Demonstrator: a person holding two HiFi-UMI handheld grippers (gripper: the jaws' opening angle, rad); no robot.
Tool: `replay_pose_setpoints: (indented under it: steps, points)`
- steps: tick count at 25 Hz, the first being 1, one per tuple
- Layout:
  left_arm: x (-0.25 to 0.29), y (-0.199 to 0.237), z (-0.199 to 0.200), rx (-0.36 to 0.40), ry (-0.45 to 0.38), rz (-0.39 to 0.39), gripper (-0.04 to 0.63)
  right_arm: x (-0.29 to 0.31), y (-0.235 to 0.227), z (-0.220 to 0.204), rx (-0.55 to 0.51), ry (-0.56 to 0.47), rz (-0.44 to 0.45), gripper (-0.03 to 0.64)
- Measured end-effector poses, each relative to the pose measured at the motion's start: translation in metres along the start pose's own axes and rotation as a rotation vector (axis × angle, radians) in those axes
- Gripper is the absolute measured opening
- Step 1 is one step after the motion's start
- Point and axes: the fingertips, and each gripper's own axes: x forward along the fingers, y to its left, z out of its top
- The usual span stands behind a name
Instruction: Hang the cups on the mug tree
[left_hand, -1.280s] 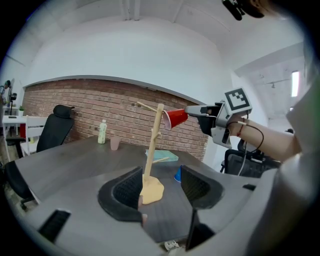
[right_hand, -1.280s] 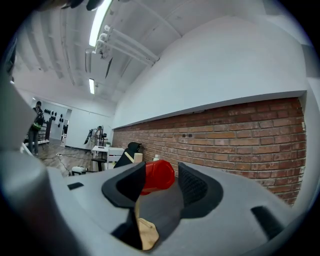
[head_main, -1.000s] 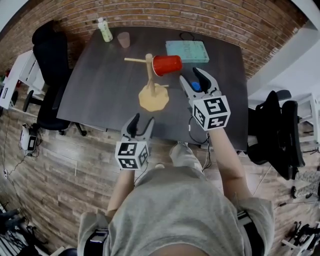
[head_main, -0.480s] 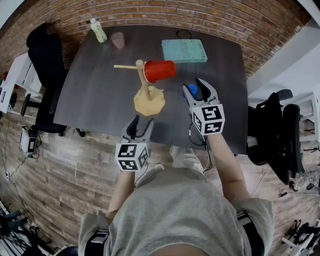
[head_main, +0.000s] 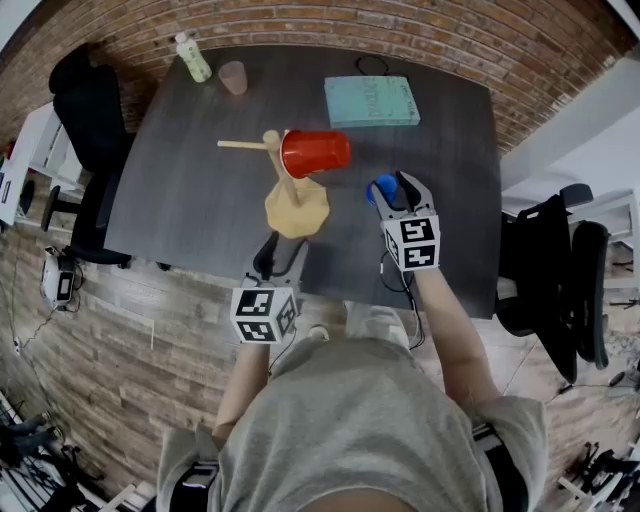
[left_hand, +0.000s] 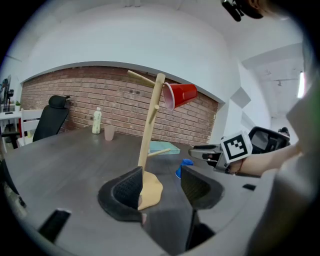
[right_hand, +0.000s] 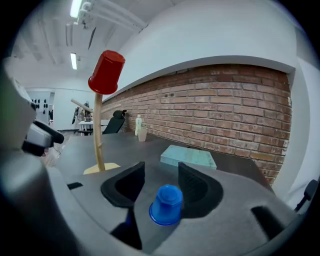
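Right gripper view is showing the right gripper (right_hand: 161, 174), jaws just opening wider, straddling the unpinched blue cup (right_hand: 166, 206) for pickup; left gripper (left_hand: 161, 175) is hanging open, empty.

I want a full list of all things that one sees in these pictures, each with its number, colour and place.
dark grey table: one, before a brick wall
wooden mug tree: one, pale, mid-table
red plastic cup: one, on a top peg of the mug tree
small blue plastic cup: one, upside down on the table
teal flat book or box: one, far right
pinkish cup: one, far left
green-and-white bottle: one, beside the pinkish cup
black office chairs: two, either side of the table
left tongs: black, open, empty
right tongs: black, jaws just been opening, blue cup between them, not gripped
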Motion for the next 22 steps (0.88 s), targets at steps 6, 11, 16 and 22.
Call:
replay_pose_setpoints:
  steps: [6,11,16,22]
  points:
    - [0.01,0.004,-0.003,-0.002,0.018,0.006,0.232,0.017,-0.007,-0.03,-0.012,0.071,-0.002,0.213]
    - [0.016,0.008,-0.002,-0.002,0.021,0.014,0.232,0.027,-0.01,-0.05,-0.014,0.12,0.002,0.213]
    - [0.02,0.01,-0.001,-0.001,0.023,0.019,0.232,0.031,-0.012,-0.059,-0.01,0.138,0.001,0.213]
    - [0.02,0.008,-0.002,-0.002,0.023,0.02,0.232,0.034,-0.013,-0.061,-0.015,0.141,0.001,0.213]
